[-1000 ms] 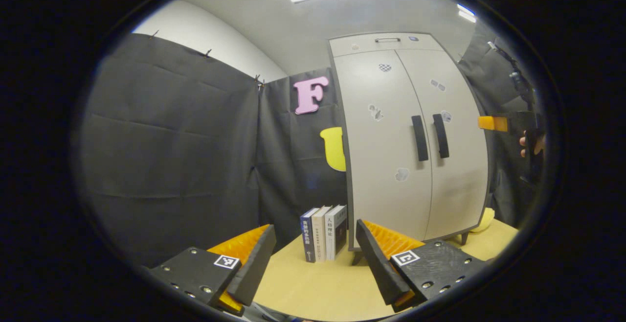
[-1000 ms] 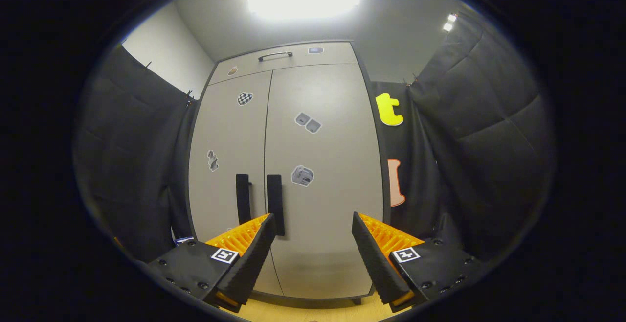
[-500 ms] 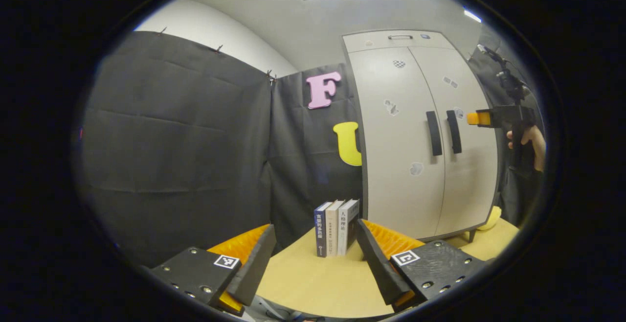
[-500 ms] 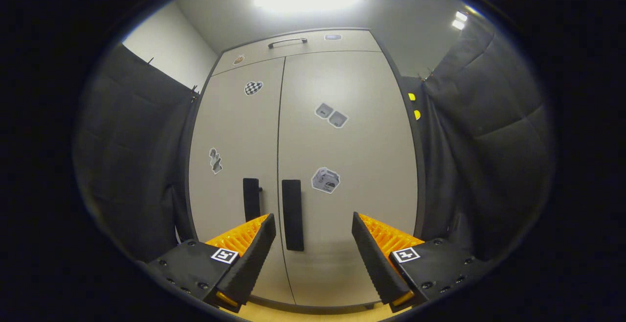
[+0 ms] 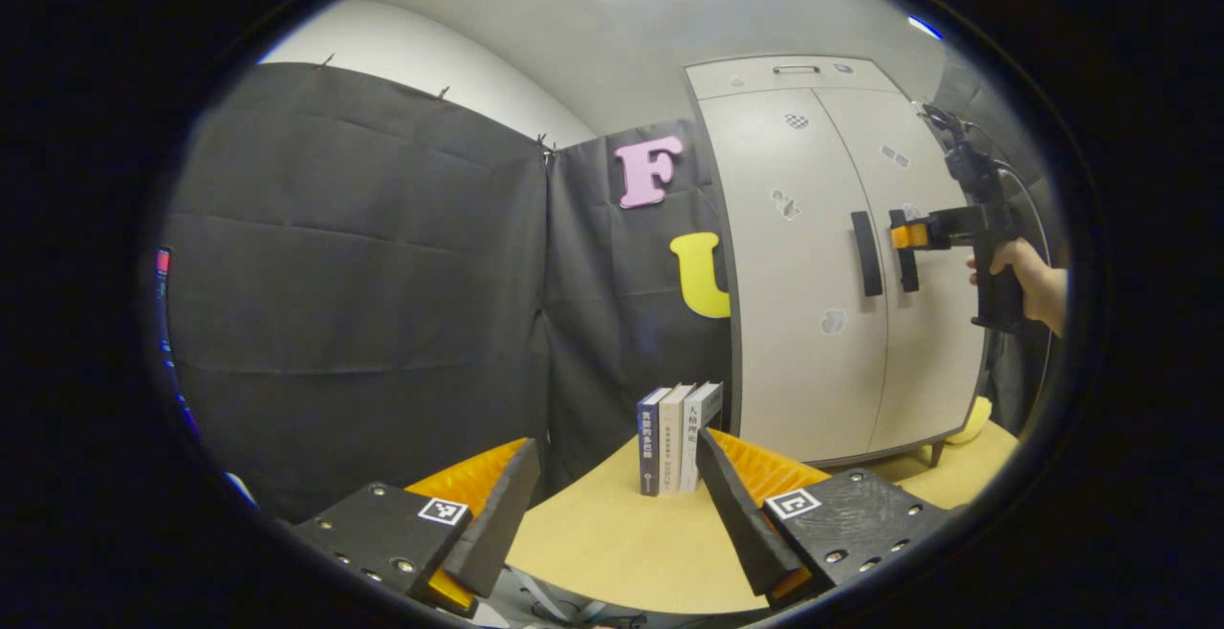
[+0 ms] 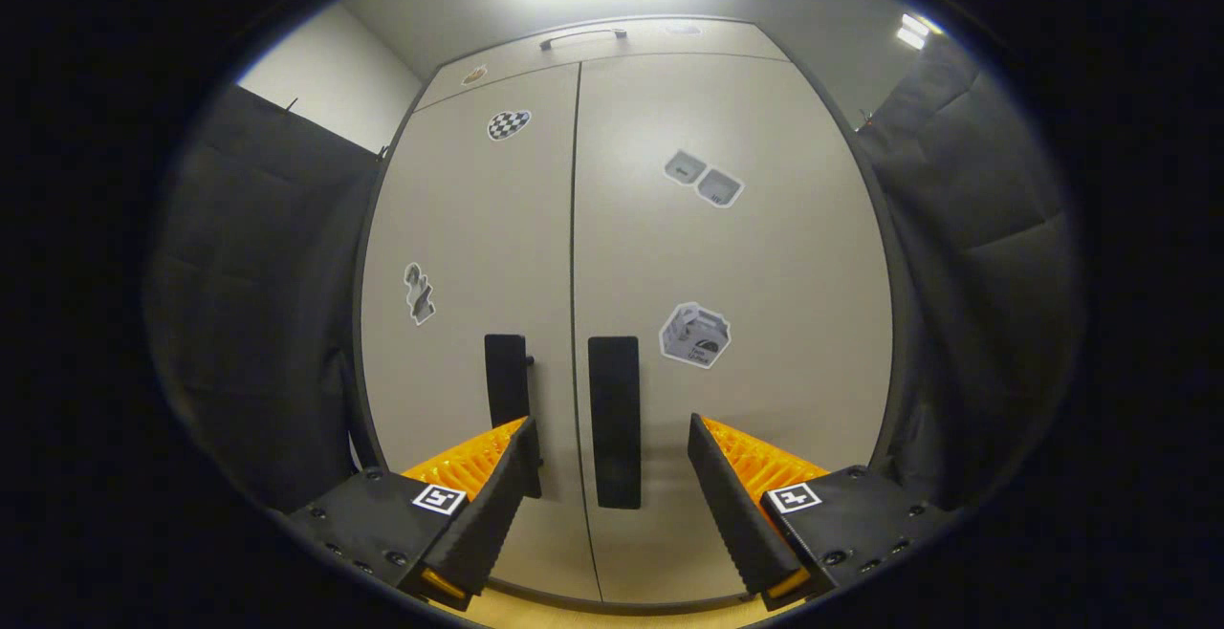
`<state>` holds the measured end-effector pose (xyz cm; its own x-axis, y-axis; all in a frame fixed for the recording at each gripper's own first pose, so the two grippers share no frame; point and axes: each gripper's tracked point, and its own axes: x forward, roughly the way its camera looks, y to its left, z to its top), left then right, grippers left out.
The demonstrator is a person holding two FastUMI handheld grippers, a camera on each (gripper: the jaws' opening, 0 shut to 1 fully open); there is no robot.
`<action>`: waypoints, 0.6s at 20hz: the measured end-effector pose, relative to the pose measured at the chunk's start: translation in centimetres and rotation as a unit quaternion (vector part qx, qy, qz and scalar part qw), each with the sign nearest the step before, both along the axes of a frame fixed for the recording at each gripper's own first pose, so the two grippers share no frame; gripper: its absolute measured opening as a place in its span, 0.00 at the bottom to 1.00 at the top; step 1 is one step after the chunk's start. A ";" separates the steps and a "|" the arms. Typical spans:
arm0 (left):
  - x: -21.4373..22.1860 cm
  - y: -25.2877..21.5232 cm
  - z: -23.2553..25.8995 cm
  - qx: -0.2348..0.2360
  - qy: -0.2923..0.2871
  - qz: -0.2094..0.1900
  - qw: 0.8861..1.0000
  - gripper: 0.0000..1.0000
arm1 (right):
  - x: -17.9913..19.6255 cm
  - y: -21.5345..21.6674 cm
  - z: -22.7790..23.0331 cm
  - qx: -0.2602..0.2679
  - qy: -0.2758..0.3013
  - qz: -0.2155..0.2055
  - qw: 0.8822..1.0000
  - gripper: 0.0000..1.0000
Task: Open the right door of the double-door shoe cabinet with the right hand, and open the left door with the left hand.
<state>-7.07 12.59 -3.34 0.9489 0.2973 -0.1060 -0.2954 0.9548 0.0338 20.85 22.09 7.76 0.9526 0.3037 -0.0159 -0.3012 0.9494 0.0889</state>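
The cabinet (image 5: 841, 256) stands at the back right of the table (image 5: 612, 543), and both doors look shut. In the right gripper view the right door (image 6: 727, 323) and the left door (image 6: 469, 304) meet at a thin line, with a dark handle on each side of it.

The right gripper (image 6: 612, 476) is wide open and holds nothing. The right handle (image 6: 613, 422) sits between its two fingers, but I think the fingers are not touching it yet. In the left gripper view, this gripper (image 5: 908, 234) is just beside the handle, held by a hand (image 5: 1018, 271).

The step now is to grab the right handle. To do it well, I would keep the handle in the middle of the gap, push in a bit more, then squeeze on it. After that, pull out in a curve, because the door probably swings on its outer edge. Pulling straight back could make the fingers slip off.

The left gripper (image 5: 612, 505) is open too and holds nothing. It hangs over the front edge of the table, well apart from the left handle (image 5: 866, 252). Three books (image 5: 679, 438) stand near the cabinet's left side.

It is hard to tell how far the right fingers are from the door. The cabinet's inside is hidden. The bottom of the left handle is behind one right finger.
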 end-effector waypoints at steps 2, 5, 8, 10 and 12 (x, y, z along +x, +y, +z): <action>-1.0 0.5 0.1 0.000 0.001 0.002 1.000 0.96 | 0.9 0.5 -0.6 -0.001 0.009 -0.002 1.000 0.95; -1.2 0.7 0.3 0.003 0.000 0.003 1.000 0.96 | 2.1 0.9 -1.0 0.001 0.019 -0.007 1.000 0.93; -1.2 0.7 0.1 0.003 0.004 0.003 1.000 0.96 | 3.0 1.1 -1.6 -0.008 0.032 -0.015 0.999 0.90; -1.2 0.7 0.2 0.001 0.003 0.002 1.000 0.96 | 3.3 0.8 -1.9 -0.006 0.039 -0.026 0.999 0.57; -1.0 0.8 0.4 0.004 -0.001 0.001 1.000 0.96 | 3.8 0.8 -2.0 0.002 0.048 -0.029 0.998 0.49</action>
